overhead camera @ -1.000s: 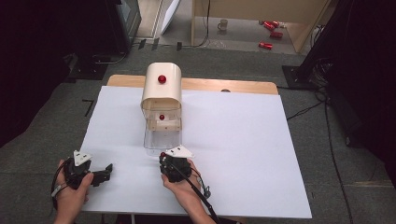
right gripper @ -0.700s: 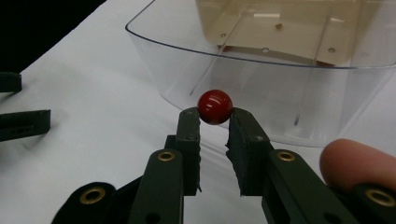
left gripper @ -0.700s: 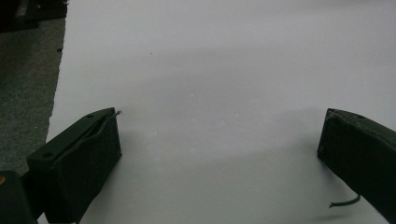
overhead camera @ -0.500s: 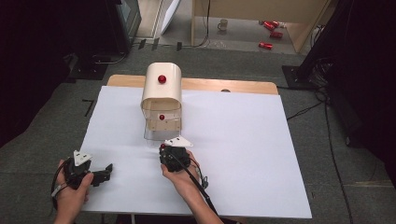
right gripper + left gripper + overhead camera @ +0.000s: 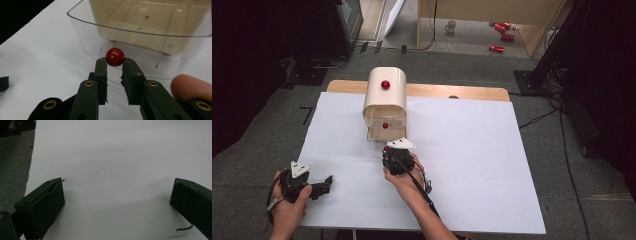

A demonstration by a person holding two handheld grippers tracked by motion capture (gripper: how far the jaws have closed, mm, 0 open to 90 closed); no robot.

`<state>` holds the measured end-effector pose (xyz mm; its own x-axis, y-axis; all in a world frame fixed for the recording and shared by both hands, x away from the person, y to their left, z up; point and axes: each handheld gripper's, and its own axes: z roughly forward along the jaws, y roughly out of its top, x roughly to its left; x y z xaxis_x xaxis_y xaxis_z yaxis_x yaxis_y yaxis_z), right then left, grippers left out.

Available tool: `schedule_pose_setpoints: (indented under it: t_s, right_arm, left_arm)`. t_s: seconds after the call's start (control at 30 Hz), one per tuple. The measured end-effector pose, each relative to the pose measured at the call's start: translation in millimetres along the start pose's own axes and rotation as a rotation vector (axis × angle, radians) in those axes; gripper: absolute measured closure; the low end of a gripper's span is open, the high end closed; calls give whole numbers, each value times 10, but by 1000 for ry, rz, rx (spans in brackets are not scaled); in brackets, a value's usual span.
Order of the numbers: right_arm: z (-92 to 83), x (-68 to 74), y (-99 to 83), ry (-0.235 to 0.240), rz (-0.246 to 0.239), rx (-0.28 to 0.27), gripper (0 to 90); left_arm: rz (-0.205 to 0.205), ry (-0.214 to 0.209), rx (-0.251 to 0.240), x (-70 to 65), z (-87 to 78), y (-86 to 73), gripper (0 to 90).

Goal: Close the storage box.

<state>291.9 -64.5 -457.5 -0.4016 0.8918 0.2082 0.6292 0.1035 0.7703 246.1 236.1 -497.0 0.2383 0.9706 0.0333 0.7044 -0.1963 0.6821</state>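
Observation:
A cream drawer cabinet (image 5: 385, 95) with a red knob on its top stands at the back middle of the white sheet. Its clear bottom drawer (image 5: 377, 135) sticks out a little toward me; in the right gripper view the clear drawer (image 5: 140, 37) looks empty apart from a tiny speck. My right gripper (image 5: 387, 149) reaches the drawer's front, and the right gripper (image 5: 115, 63) is shut on the drawer's red knob (image 5: 115, 56). Near the front left corner my left gripper (image 5: 324, 184) rests low over the sheet. The left gripper (image 5: 117, 195) stands open with nothing between its jaws.
The white sheet (image 5: 472, 150) covers a wooden table whose far edge (image 5: 452, 91) shows behind the cabinet. A cable (image 5: 422, 192) trails from the right gripper along the forearm. Red cans (image 5: 499, 48) and a mug (image 5: 451, 25) lie on the floor far back.
My right gripper has moved away from me toward the cabinet, still on the knob, and the clear drawer has slid further in. The left gripper has stayed put.

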Motion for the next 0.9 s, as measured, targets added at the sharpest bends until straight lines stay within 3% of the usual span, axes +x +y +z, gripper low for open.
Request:
schedule_pose_setpoints:
  t_s: [0.9]
  right_arm:
    - [250,-88,153,-42,-13,-8,759]
  left_arm:
    - [2,0,1,2,-1,0,0]
